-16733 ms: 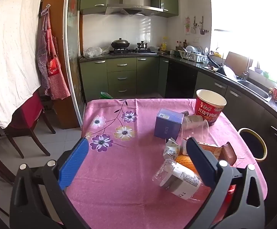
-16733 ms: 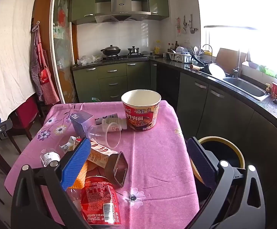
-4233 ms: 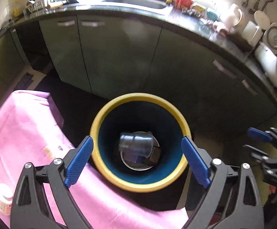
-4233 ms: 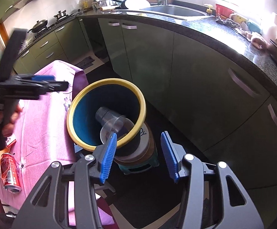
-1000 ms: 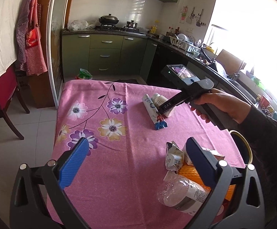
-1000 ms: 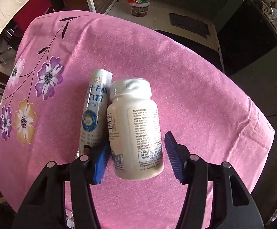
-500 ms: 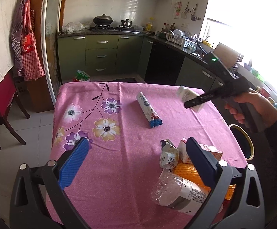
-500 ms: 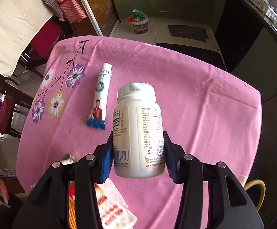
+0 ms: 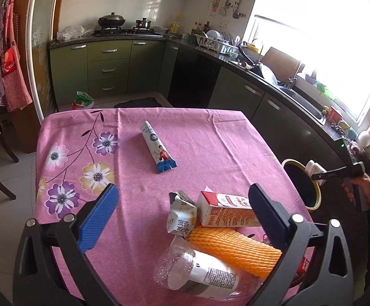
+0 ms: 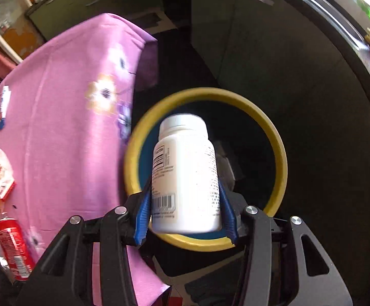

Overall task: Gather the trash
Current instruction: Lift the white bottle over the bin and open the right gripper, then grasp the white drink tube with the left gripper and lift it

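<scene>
Nearest us, our right gripper [image 10: 185,216] has its jaws closed on the lower body of the white bottle [image 10: 185,176], cap pointing away from us. Just beyond and below it sits the bin [image 10: 276,153], its yellow rim ringing the bottle, so we judge the drop is next. To do it well, we should centre the bottle over the dark opening, clear of the near rim, and then part the jaws fully so it falls straight. Our left gripper [image 9: 185,216] hangs wide open and empty over the table [image 9: 210,137], above the carton [image 9: 225,211], ready for the next piece. The tube [image 9: 156,146] lies farther off.
</scene>
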A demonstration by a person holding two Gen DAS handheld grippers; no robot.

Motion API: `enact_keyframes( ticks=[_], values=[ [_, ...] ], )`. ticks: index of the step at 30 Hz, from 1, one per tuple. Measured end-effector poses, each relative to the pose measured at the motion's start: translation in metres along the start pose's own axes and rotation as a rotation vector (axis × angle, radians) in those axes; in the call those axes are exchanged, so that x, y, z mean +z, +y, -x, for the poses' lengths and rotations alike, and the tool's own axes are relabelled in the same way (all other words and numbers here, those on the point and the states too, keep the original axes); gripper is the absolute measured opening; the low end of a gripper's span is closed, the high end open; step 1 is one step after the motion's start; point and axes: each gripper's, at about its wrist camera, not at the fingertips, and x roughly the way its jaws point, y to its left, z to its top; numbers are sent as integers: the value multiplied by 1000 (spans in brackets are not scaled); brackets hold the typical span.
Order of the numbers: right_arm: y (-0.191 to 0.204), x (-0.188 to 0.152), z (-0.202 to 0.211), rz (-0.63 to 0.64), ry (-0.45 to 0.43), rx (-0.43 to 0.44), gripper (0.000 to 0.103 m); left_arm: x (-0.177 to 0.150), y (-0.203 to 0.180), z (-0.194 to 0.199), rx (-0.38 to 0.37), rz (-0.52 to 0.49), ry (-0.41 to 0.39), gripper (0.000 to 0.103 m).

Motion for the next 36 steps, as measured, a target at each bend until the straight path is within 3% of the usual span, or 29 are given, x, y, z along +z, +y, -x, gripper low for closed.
enact_keyframes(
  ticks=[9, 15, 22, 33, 36],
  values=[
    [-48, 1, -59, -87, 33, -12, 47, 11, -8, -15, 23, -7, 66, 97],
    [-39, -9, -29, -89, -54, 48, 47, 28, 7, -37, 16, 51, 122, 97],
    [-9, -36, 13, -51, -134, 92, 47, 54, 29, -93, 37, 136, 248, 97],
    [12, -34, 20, -21, -145, 98, 48, 67, 46, -182, 121, 243, 412, 96],
    [13, -34, 19, -14, -143, 104, 48, 68, 50, -199, 157, 251, 433, 90]
  ],
)
